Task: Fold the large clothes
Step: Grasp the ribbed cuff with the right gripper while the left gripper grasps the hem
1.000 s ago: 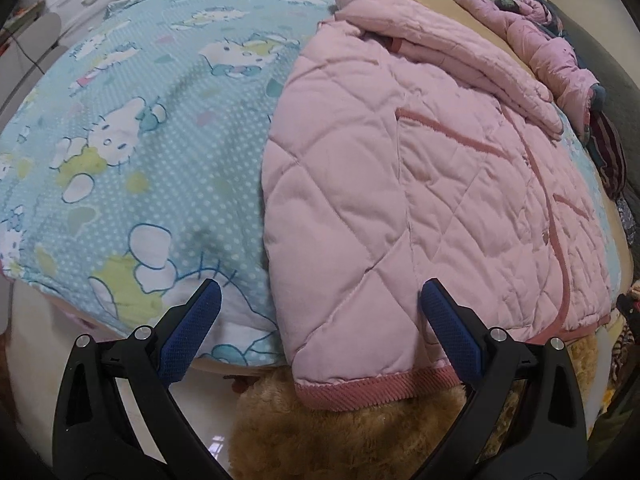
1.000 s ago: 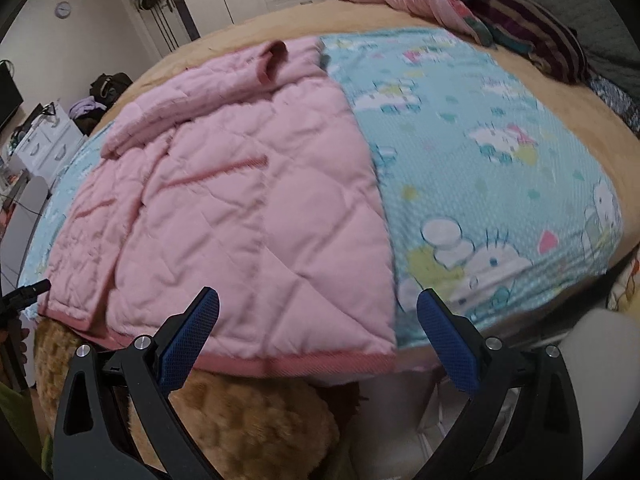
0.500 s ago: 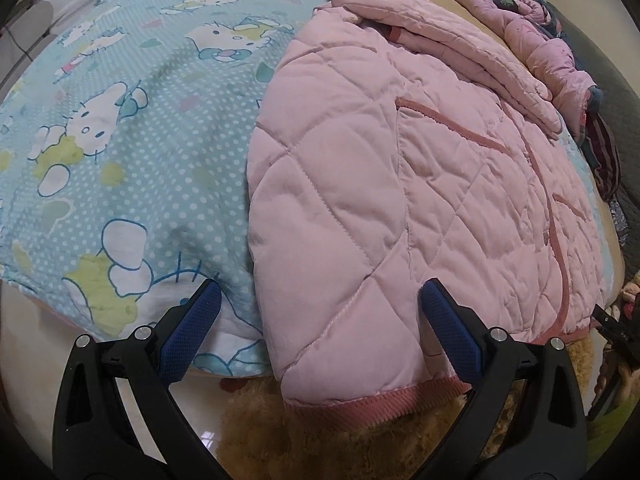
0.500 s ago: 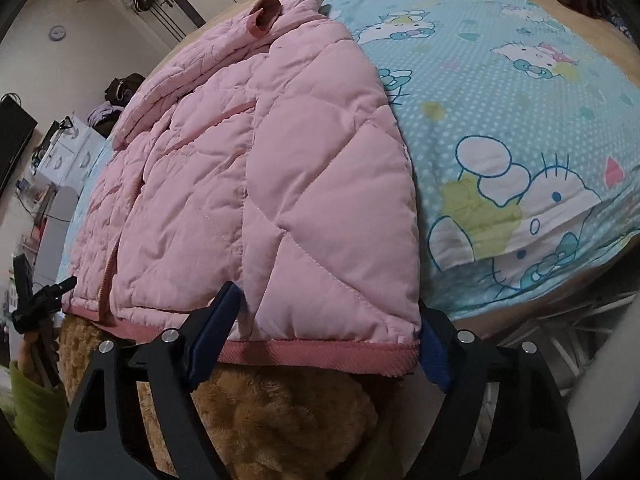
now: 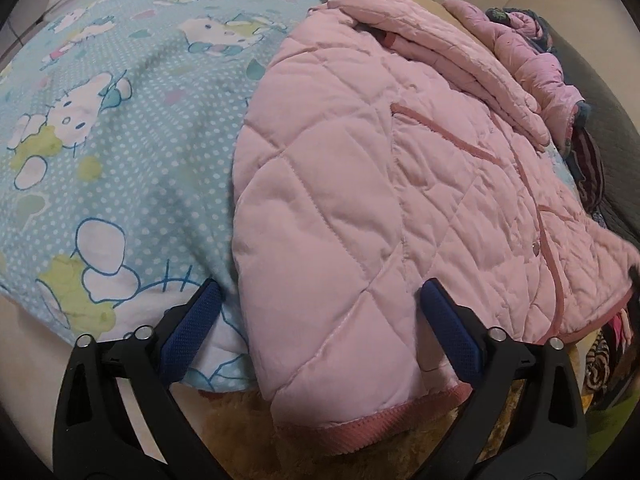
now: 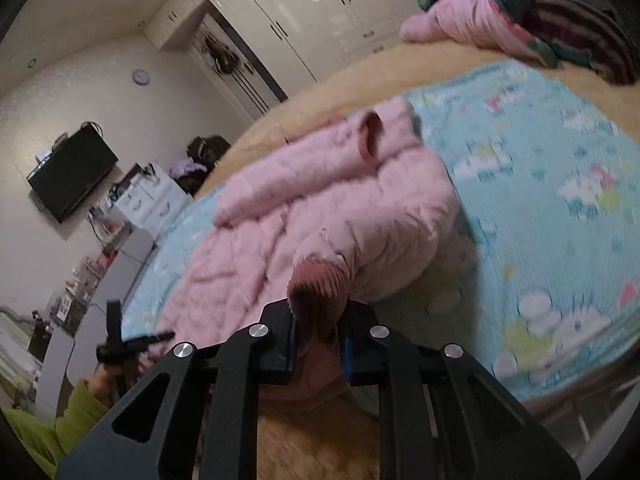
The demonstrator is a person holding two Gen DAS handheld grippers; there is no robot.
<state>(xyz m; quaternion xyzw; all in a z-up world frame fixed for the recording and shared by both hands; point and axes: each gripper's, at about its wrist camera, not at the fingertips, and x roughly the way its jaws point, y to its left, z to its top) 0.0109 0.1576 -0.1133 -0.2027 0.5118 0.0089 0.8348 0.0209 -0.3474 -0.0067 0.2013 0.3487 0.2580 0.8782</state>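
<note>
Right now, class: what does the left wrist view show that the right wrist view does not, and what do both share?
Only the left wrist view shows the left gripper open, its pads astride the pink quilted jacket's near corner, not pressing it. Only the right wrist view shows the right gripper, which has just closed, shut on the jacket's ribbed hem, plus the wall television. Both show the jacket on the blue cartoon sheet.

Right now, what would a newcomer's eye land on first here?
The big pink quilted jacket spread across the blue cartoon sheet on the bed. Next, the right gripper, shut on the jacket's ribbed hem, while the left gripper sits open around the other corner.
</note>
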